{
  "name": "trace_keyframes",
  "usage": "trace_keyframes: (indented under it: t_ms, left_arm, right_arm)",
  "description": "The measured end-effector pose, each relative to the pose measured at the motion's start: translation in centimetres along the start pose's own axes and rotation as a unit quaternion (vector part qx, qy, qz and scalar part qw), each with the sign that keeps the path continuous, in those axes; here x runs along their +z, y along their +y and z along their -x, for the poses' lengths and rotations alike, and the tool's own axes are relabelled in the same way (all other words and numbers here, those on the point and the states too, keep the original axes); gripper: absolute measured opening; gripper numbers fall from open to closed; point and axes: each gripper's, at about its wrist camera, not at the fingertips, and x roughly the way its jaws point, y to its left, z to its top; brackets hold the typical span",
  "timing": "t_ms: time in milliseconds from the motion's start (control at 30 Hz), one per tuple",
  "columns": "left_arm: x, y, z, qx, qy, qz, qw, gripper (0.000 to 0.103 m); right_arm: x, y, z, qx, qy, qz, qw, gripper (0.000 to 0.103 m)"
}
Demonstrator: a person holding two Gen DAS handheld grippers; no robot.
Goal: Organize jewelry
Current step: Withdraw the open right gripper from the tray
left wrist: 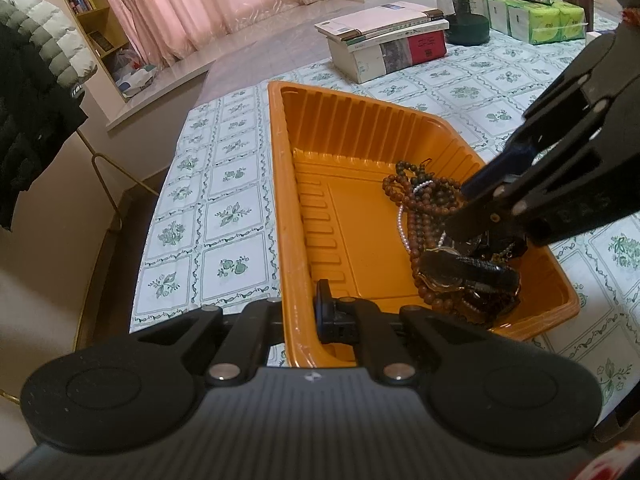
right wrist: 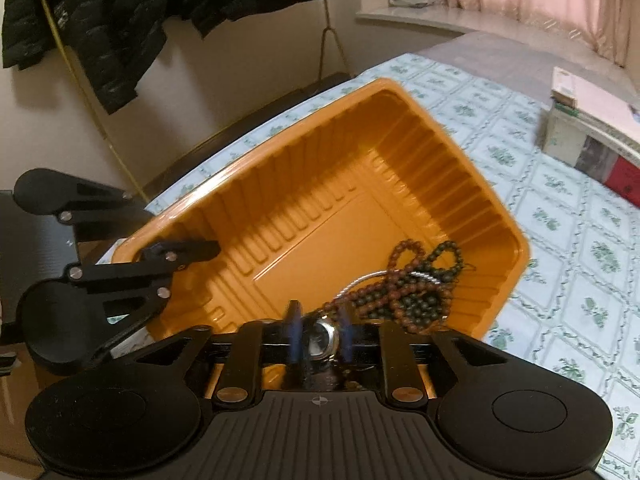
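In the near right corner of the orange tray [left wrist: 304, 208], a wristwatch [left wrist: 468, 270] with a black strap lies on a tangle of brown and green bead strings [left wrist: 424, 196] and a thin strand of small white beads [left wrist: 401, 224]. The watch looks the stiffest and heaviest piece, its glass face likely slippery and easy to scratch, so the strap is probably the safer place to pinch. The bead strings are limp and may drag each other up if lifted by one loop. The right gripper [right wrist: 318, 338] hangs over the watch, jaws parted on either side of its case, pads not pressing. The left gripper [left wrist: 334, 314] is closed on the tray's near rim, steadying it on the floral tablecloth [left wrist: 224, 208].
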Motion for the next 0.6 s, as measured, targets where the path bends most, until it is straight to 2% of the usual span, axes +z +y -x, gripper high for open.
trace_keyframes:
  t_ms: [67,300,600]
  left_arm:
    - [-0.1,0.1,0.0,-0.001,0.000,0.003,1.0000,0.005]
    - [-0.4,0.6,-0.2,-0.008,-0.001,0.015,0.9999,0.004]
    - [-2.0,2.4,-1.1,-0.035,0.002,0.068,0.9971,0.005]
  right_arm:
    - [-0.4,-0.6,0.7,-0.004,-0.010,-0.010,1.000,0.055]
    - [-3.2,-3.4,3.3,-0.028,-0.036,-0.080,0.996,0.056]
    - [-8.8,-5.8,6.0,-0.075,-0.035,-0.164,0.983,0.058]
